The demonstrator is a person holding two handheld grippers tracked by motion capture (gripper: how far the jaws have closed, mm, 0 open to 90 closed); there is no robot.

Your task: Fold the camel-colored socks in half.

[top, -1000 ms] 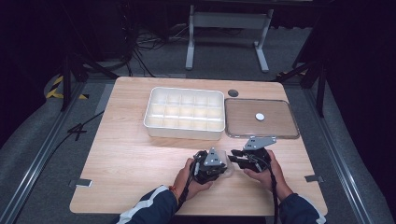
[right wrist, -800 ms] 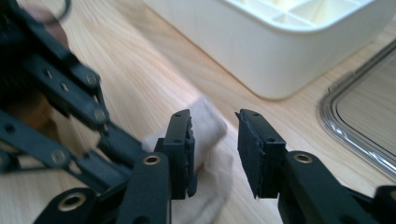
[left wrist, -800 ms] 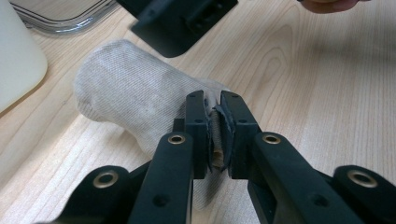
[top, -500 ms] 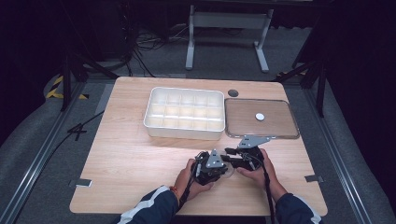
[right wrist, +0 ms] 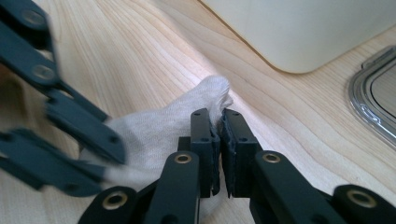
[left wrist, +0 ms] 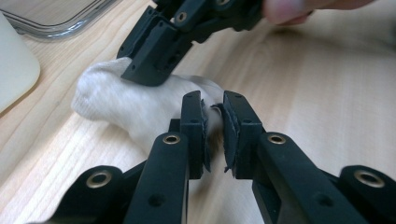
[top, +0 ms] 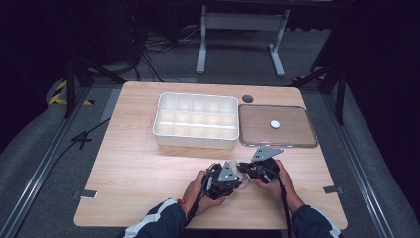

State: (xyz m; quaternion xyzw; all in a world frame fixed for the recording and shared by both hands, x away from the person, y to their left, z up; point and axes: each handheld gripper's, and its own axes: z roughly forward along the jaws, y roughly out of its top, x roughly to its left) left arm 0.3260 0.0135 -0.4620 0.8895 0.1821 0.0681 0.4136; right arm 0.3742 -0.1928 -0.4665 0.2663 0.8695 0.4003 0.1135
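A small white cloth (left wrist: pixel 126 105) lies bunched on the wooden table (top: pixel 143 168) near the front edge, between the two hands. In the left gripper view my left gripper (left wrist: pixel 214 100) pinches one end of the cloth, and its jaws have just eased a trifle. My right gripper (right wrist: pixel 220 116) has just been closing and now nips the cloth's (right wrist: pixel 154 130) other tip between its pads. From above, the left gripper (top: pixel 235 181) and the right gripper (top: pixel 247 171) meet tip to tip. The right gripper's fingers (left wrist: pixel 154 51) rest on the cloth in the left gripper view.
A white compartment tray (top: pixel 195 143) stands at the middle back. To its right lies a clear shallow lid (top: pixel 277 144) with a small white disc (top: pixel 276 124) in it. A black round cap (top: pixel 247 98) sits behind them.
The right gripper has edged slightly left, toward the left gripper. The left hand and the tray have stayed put.
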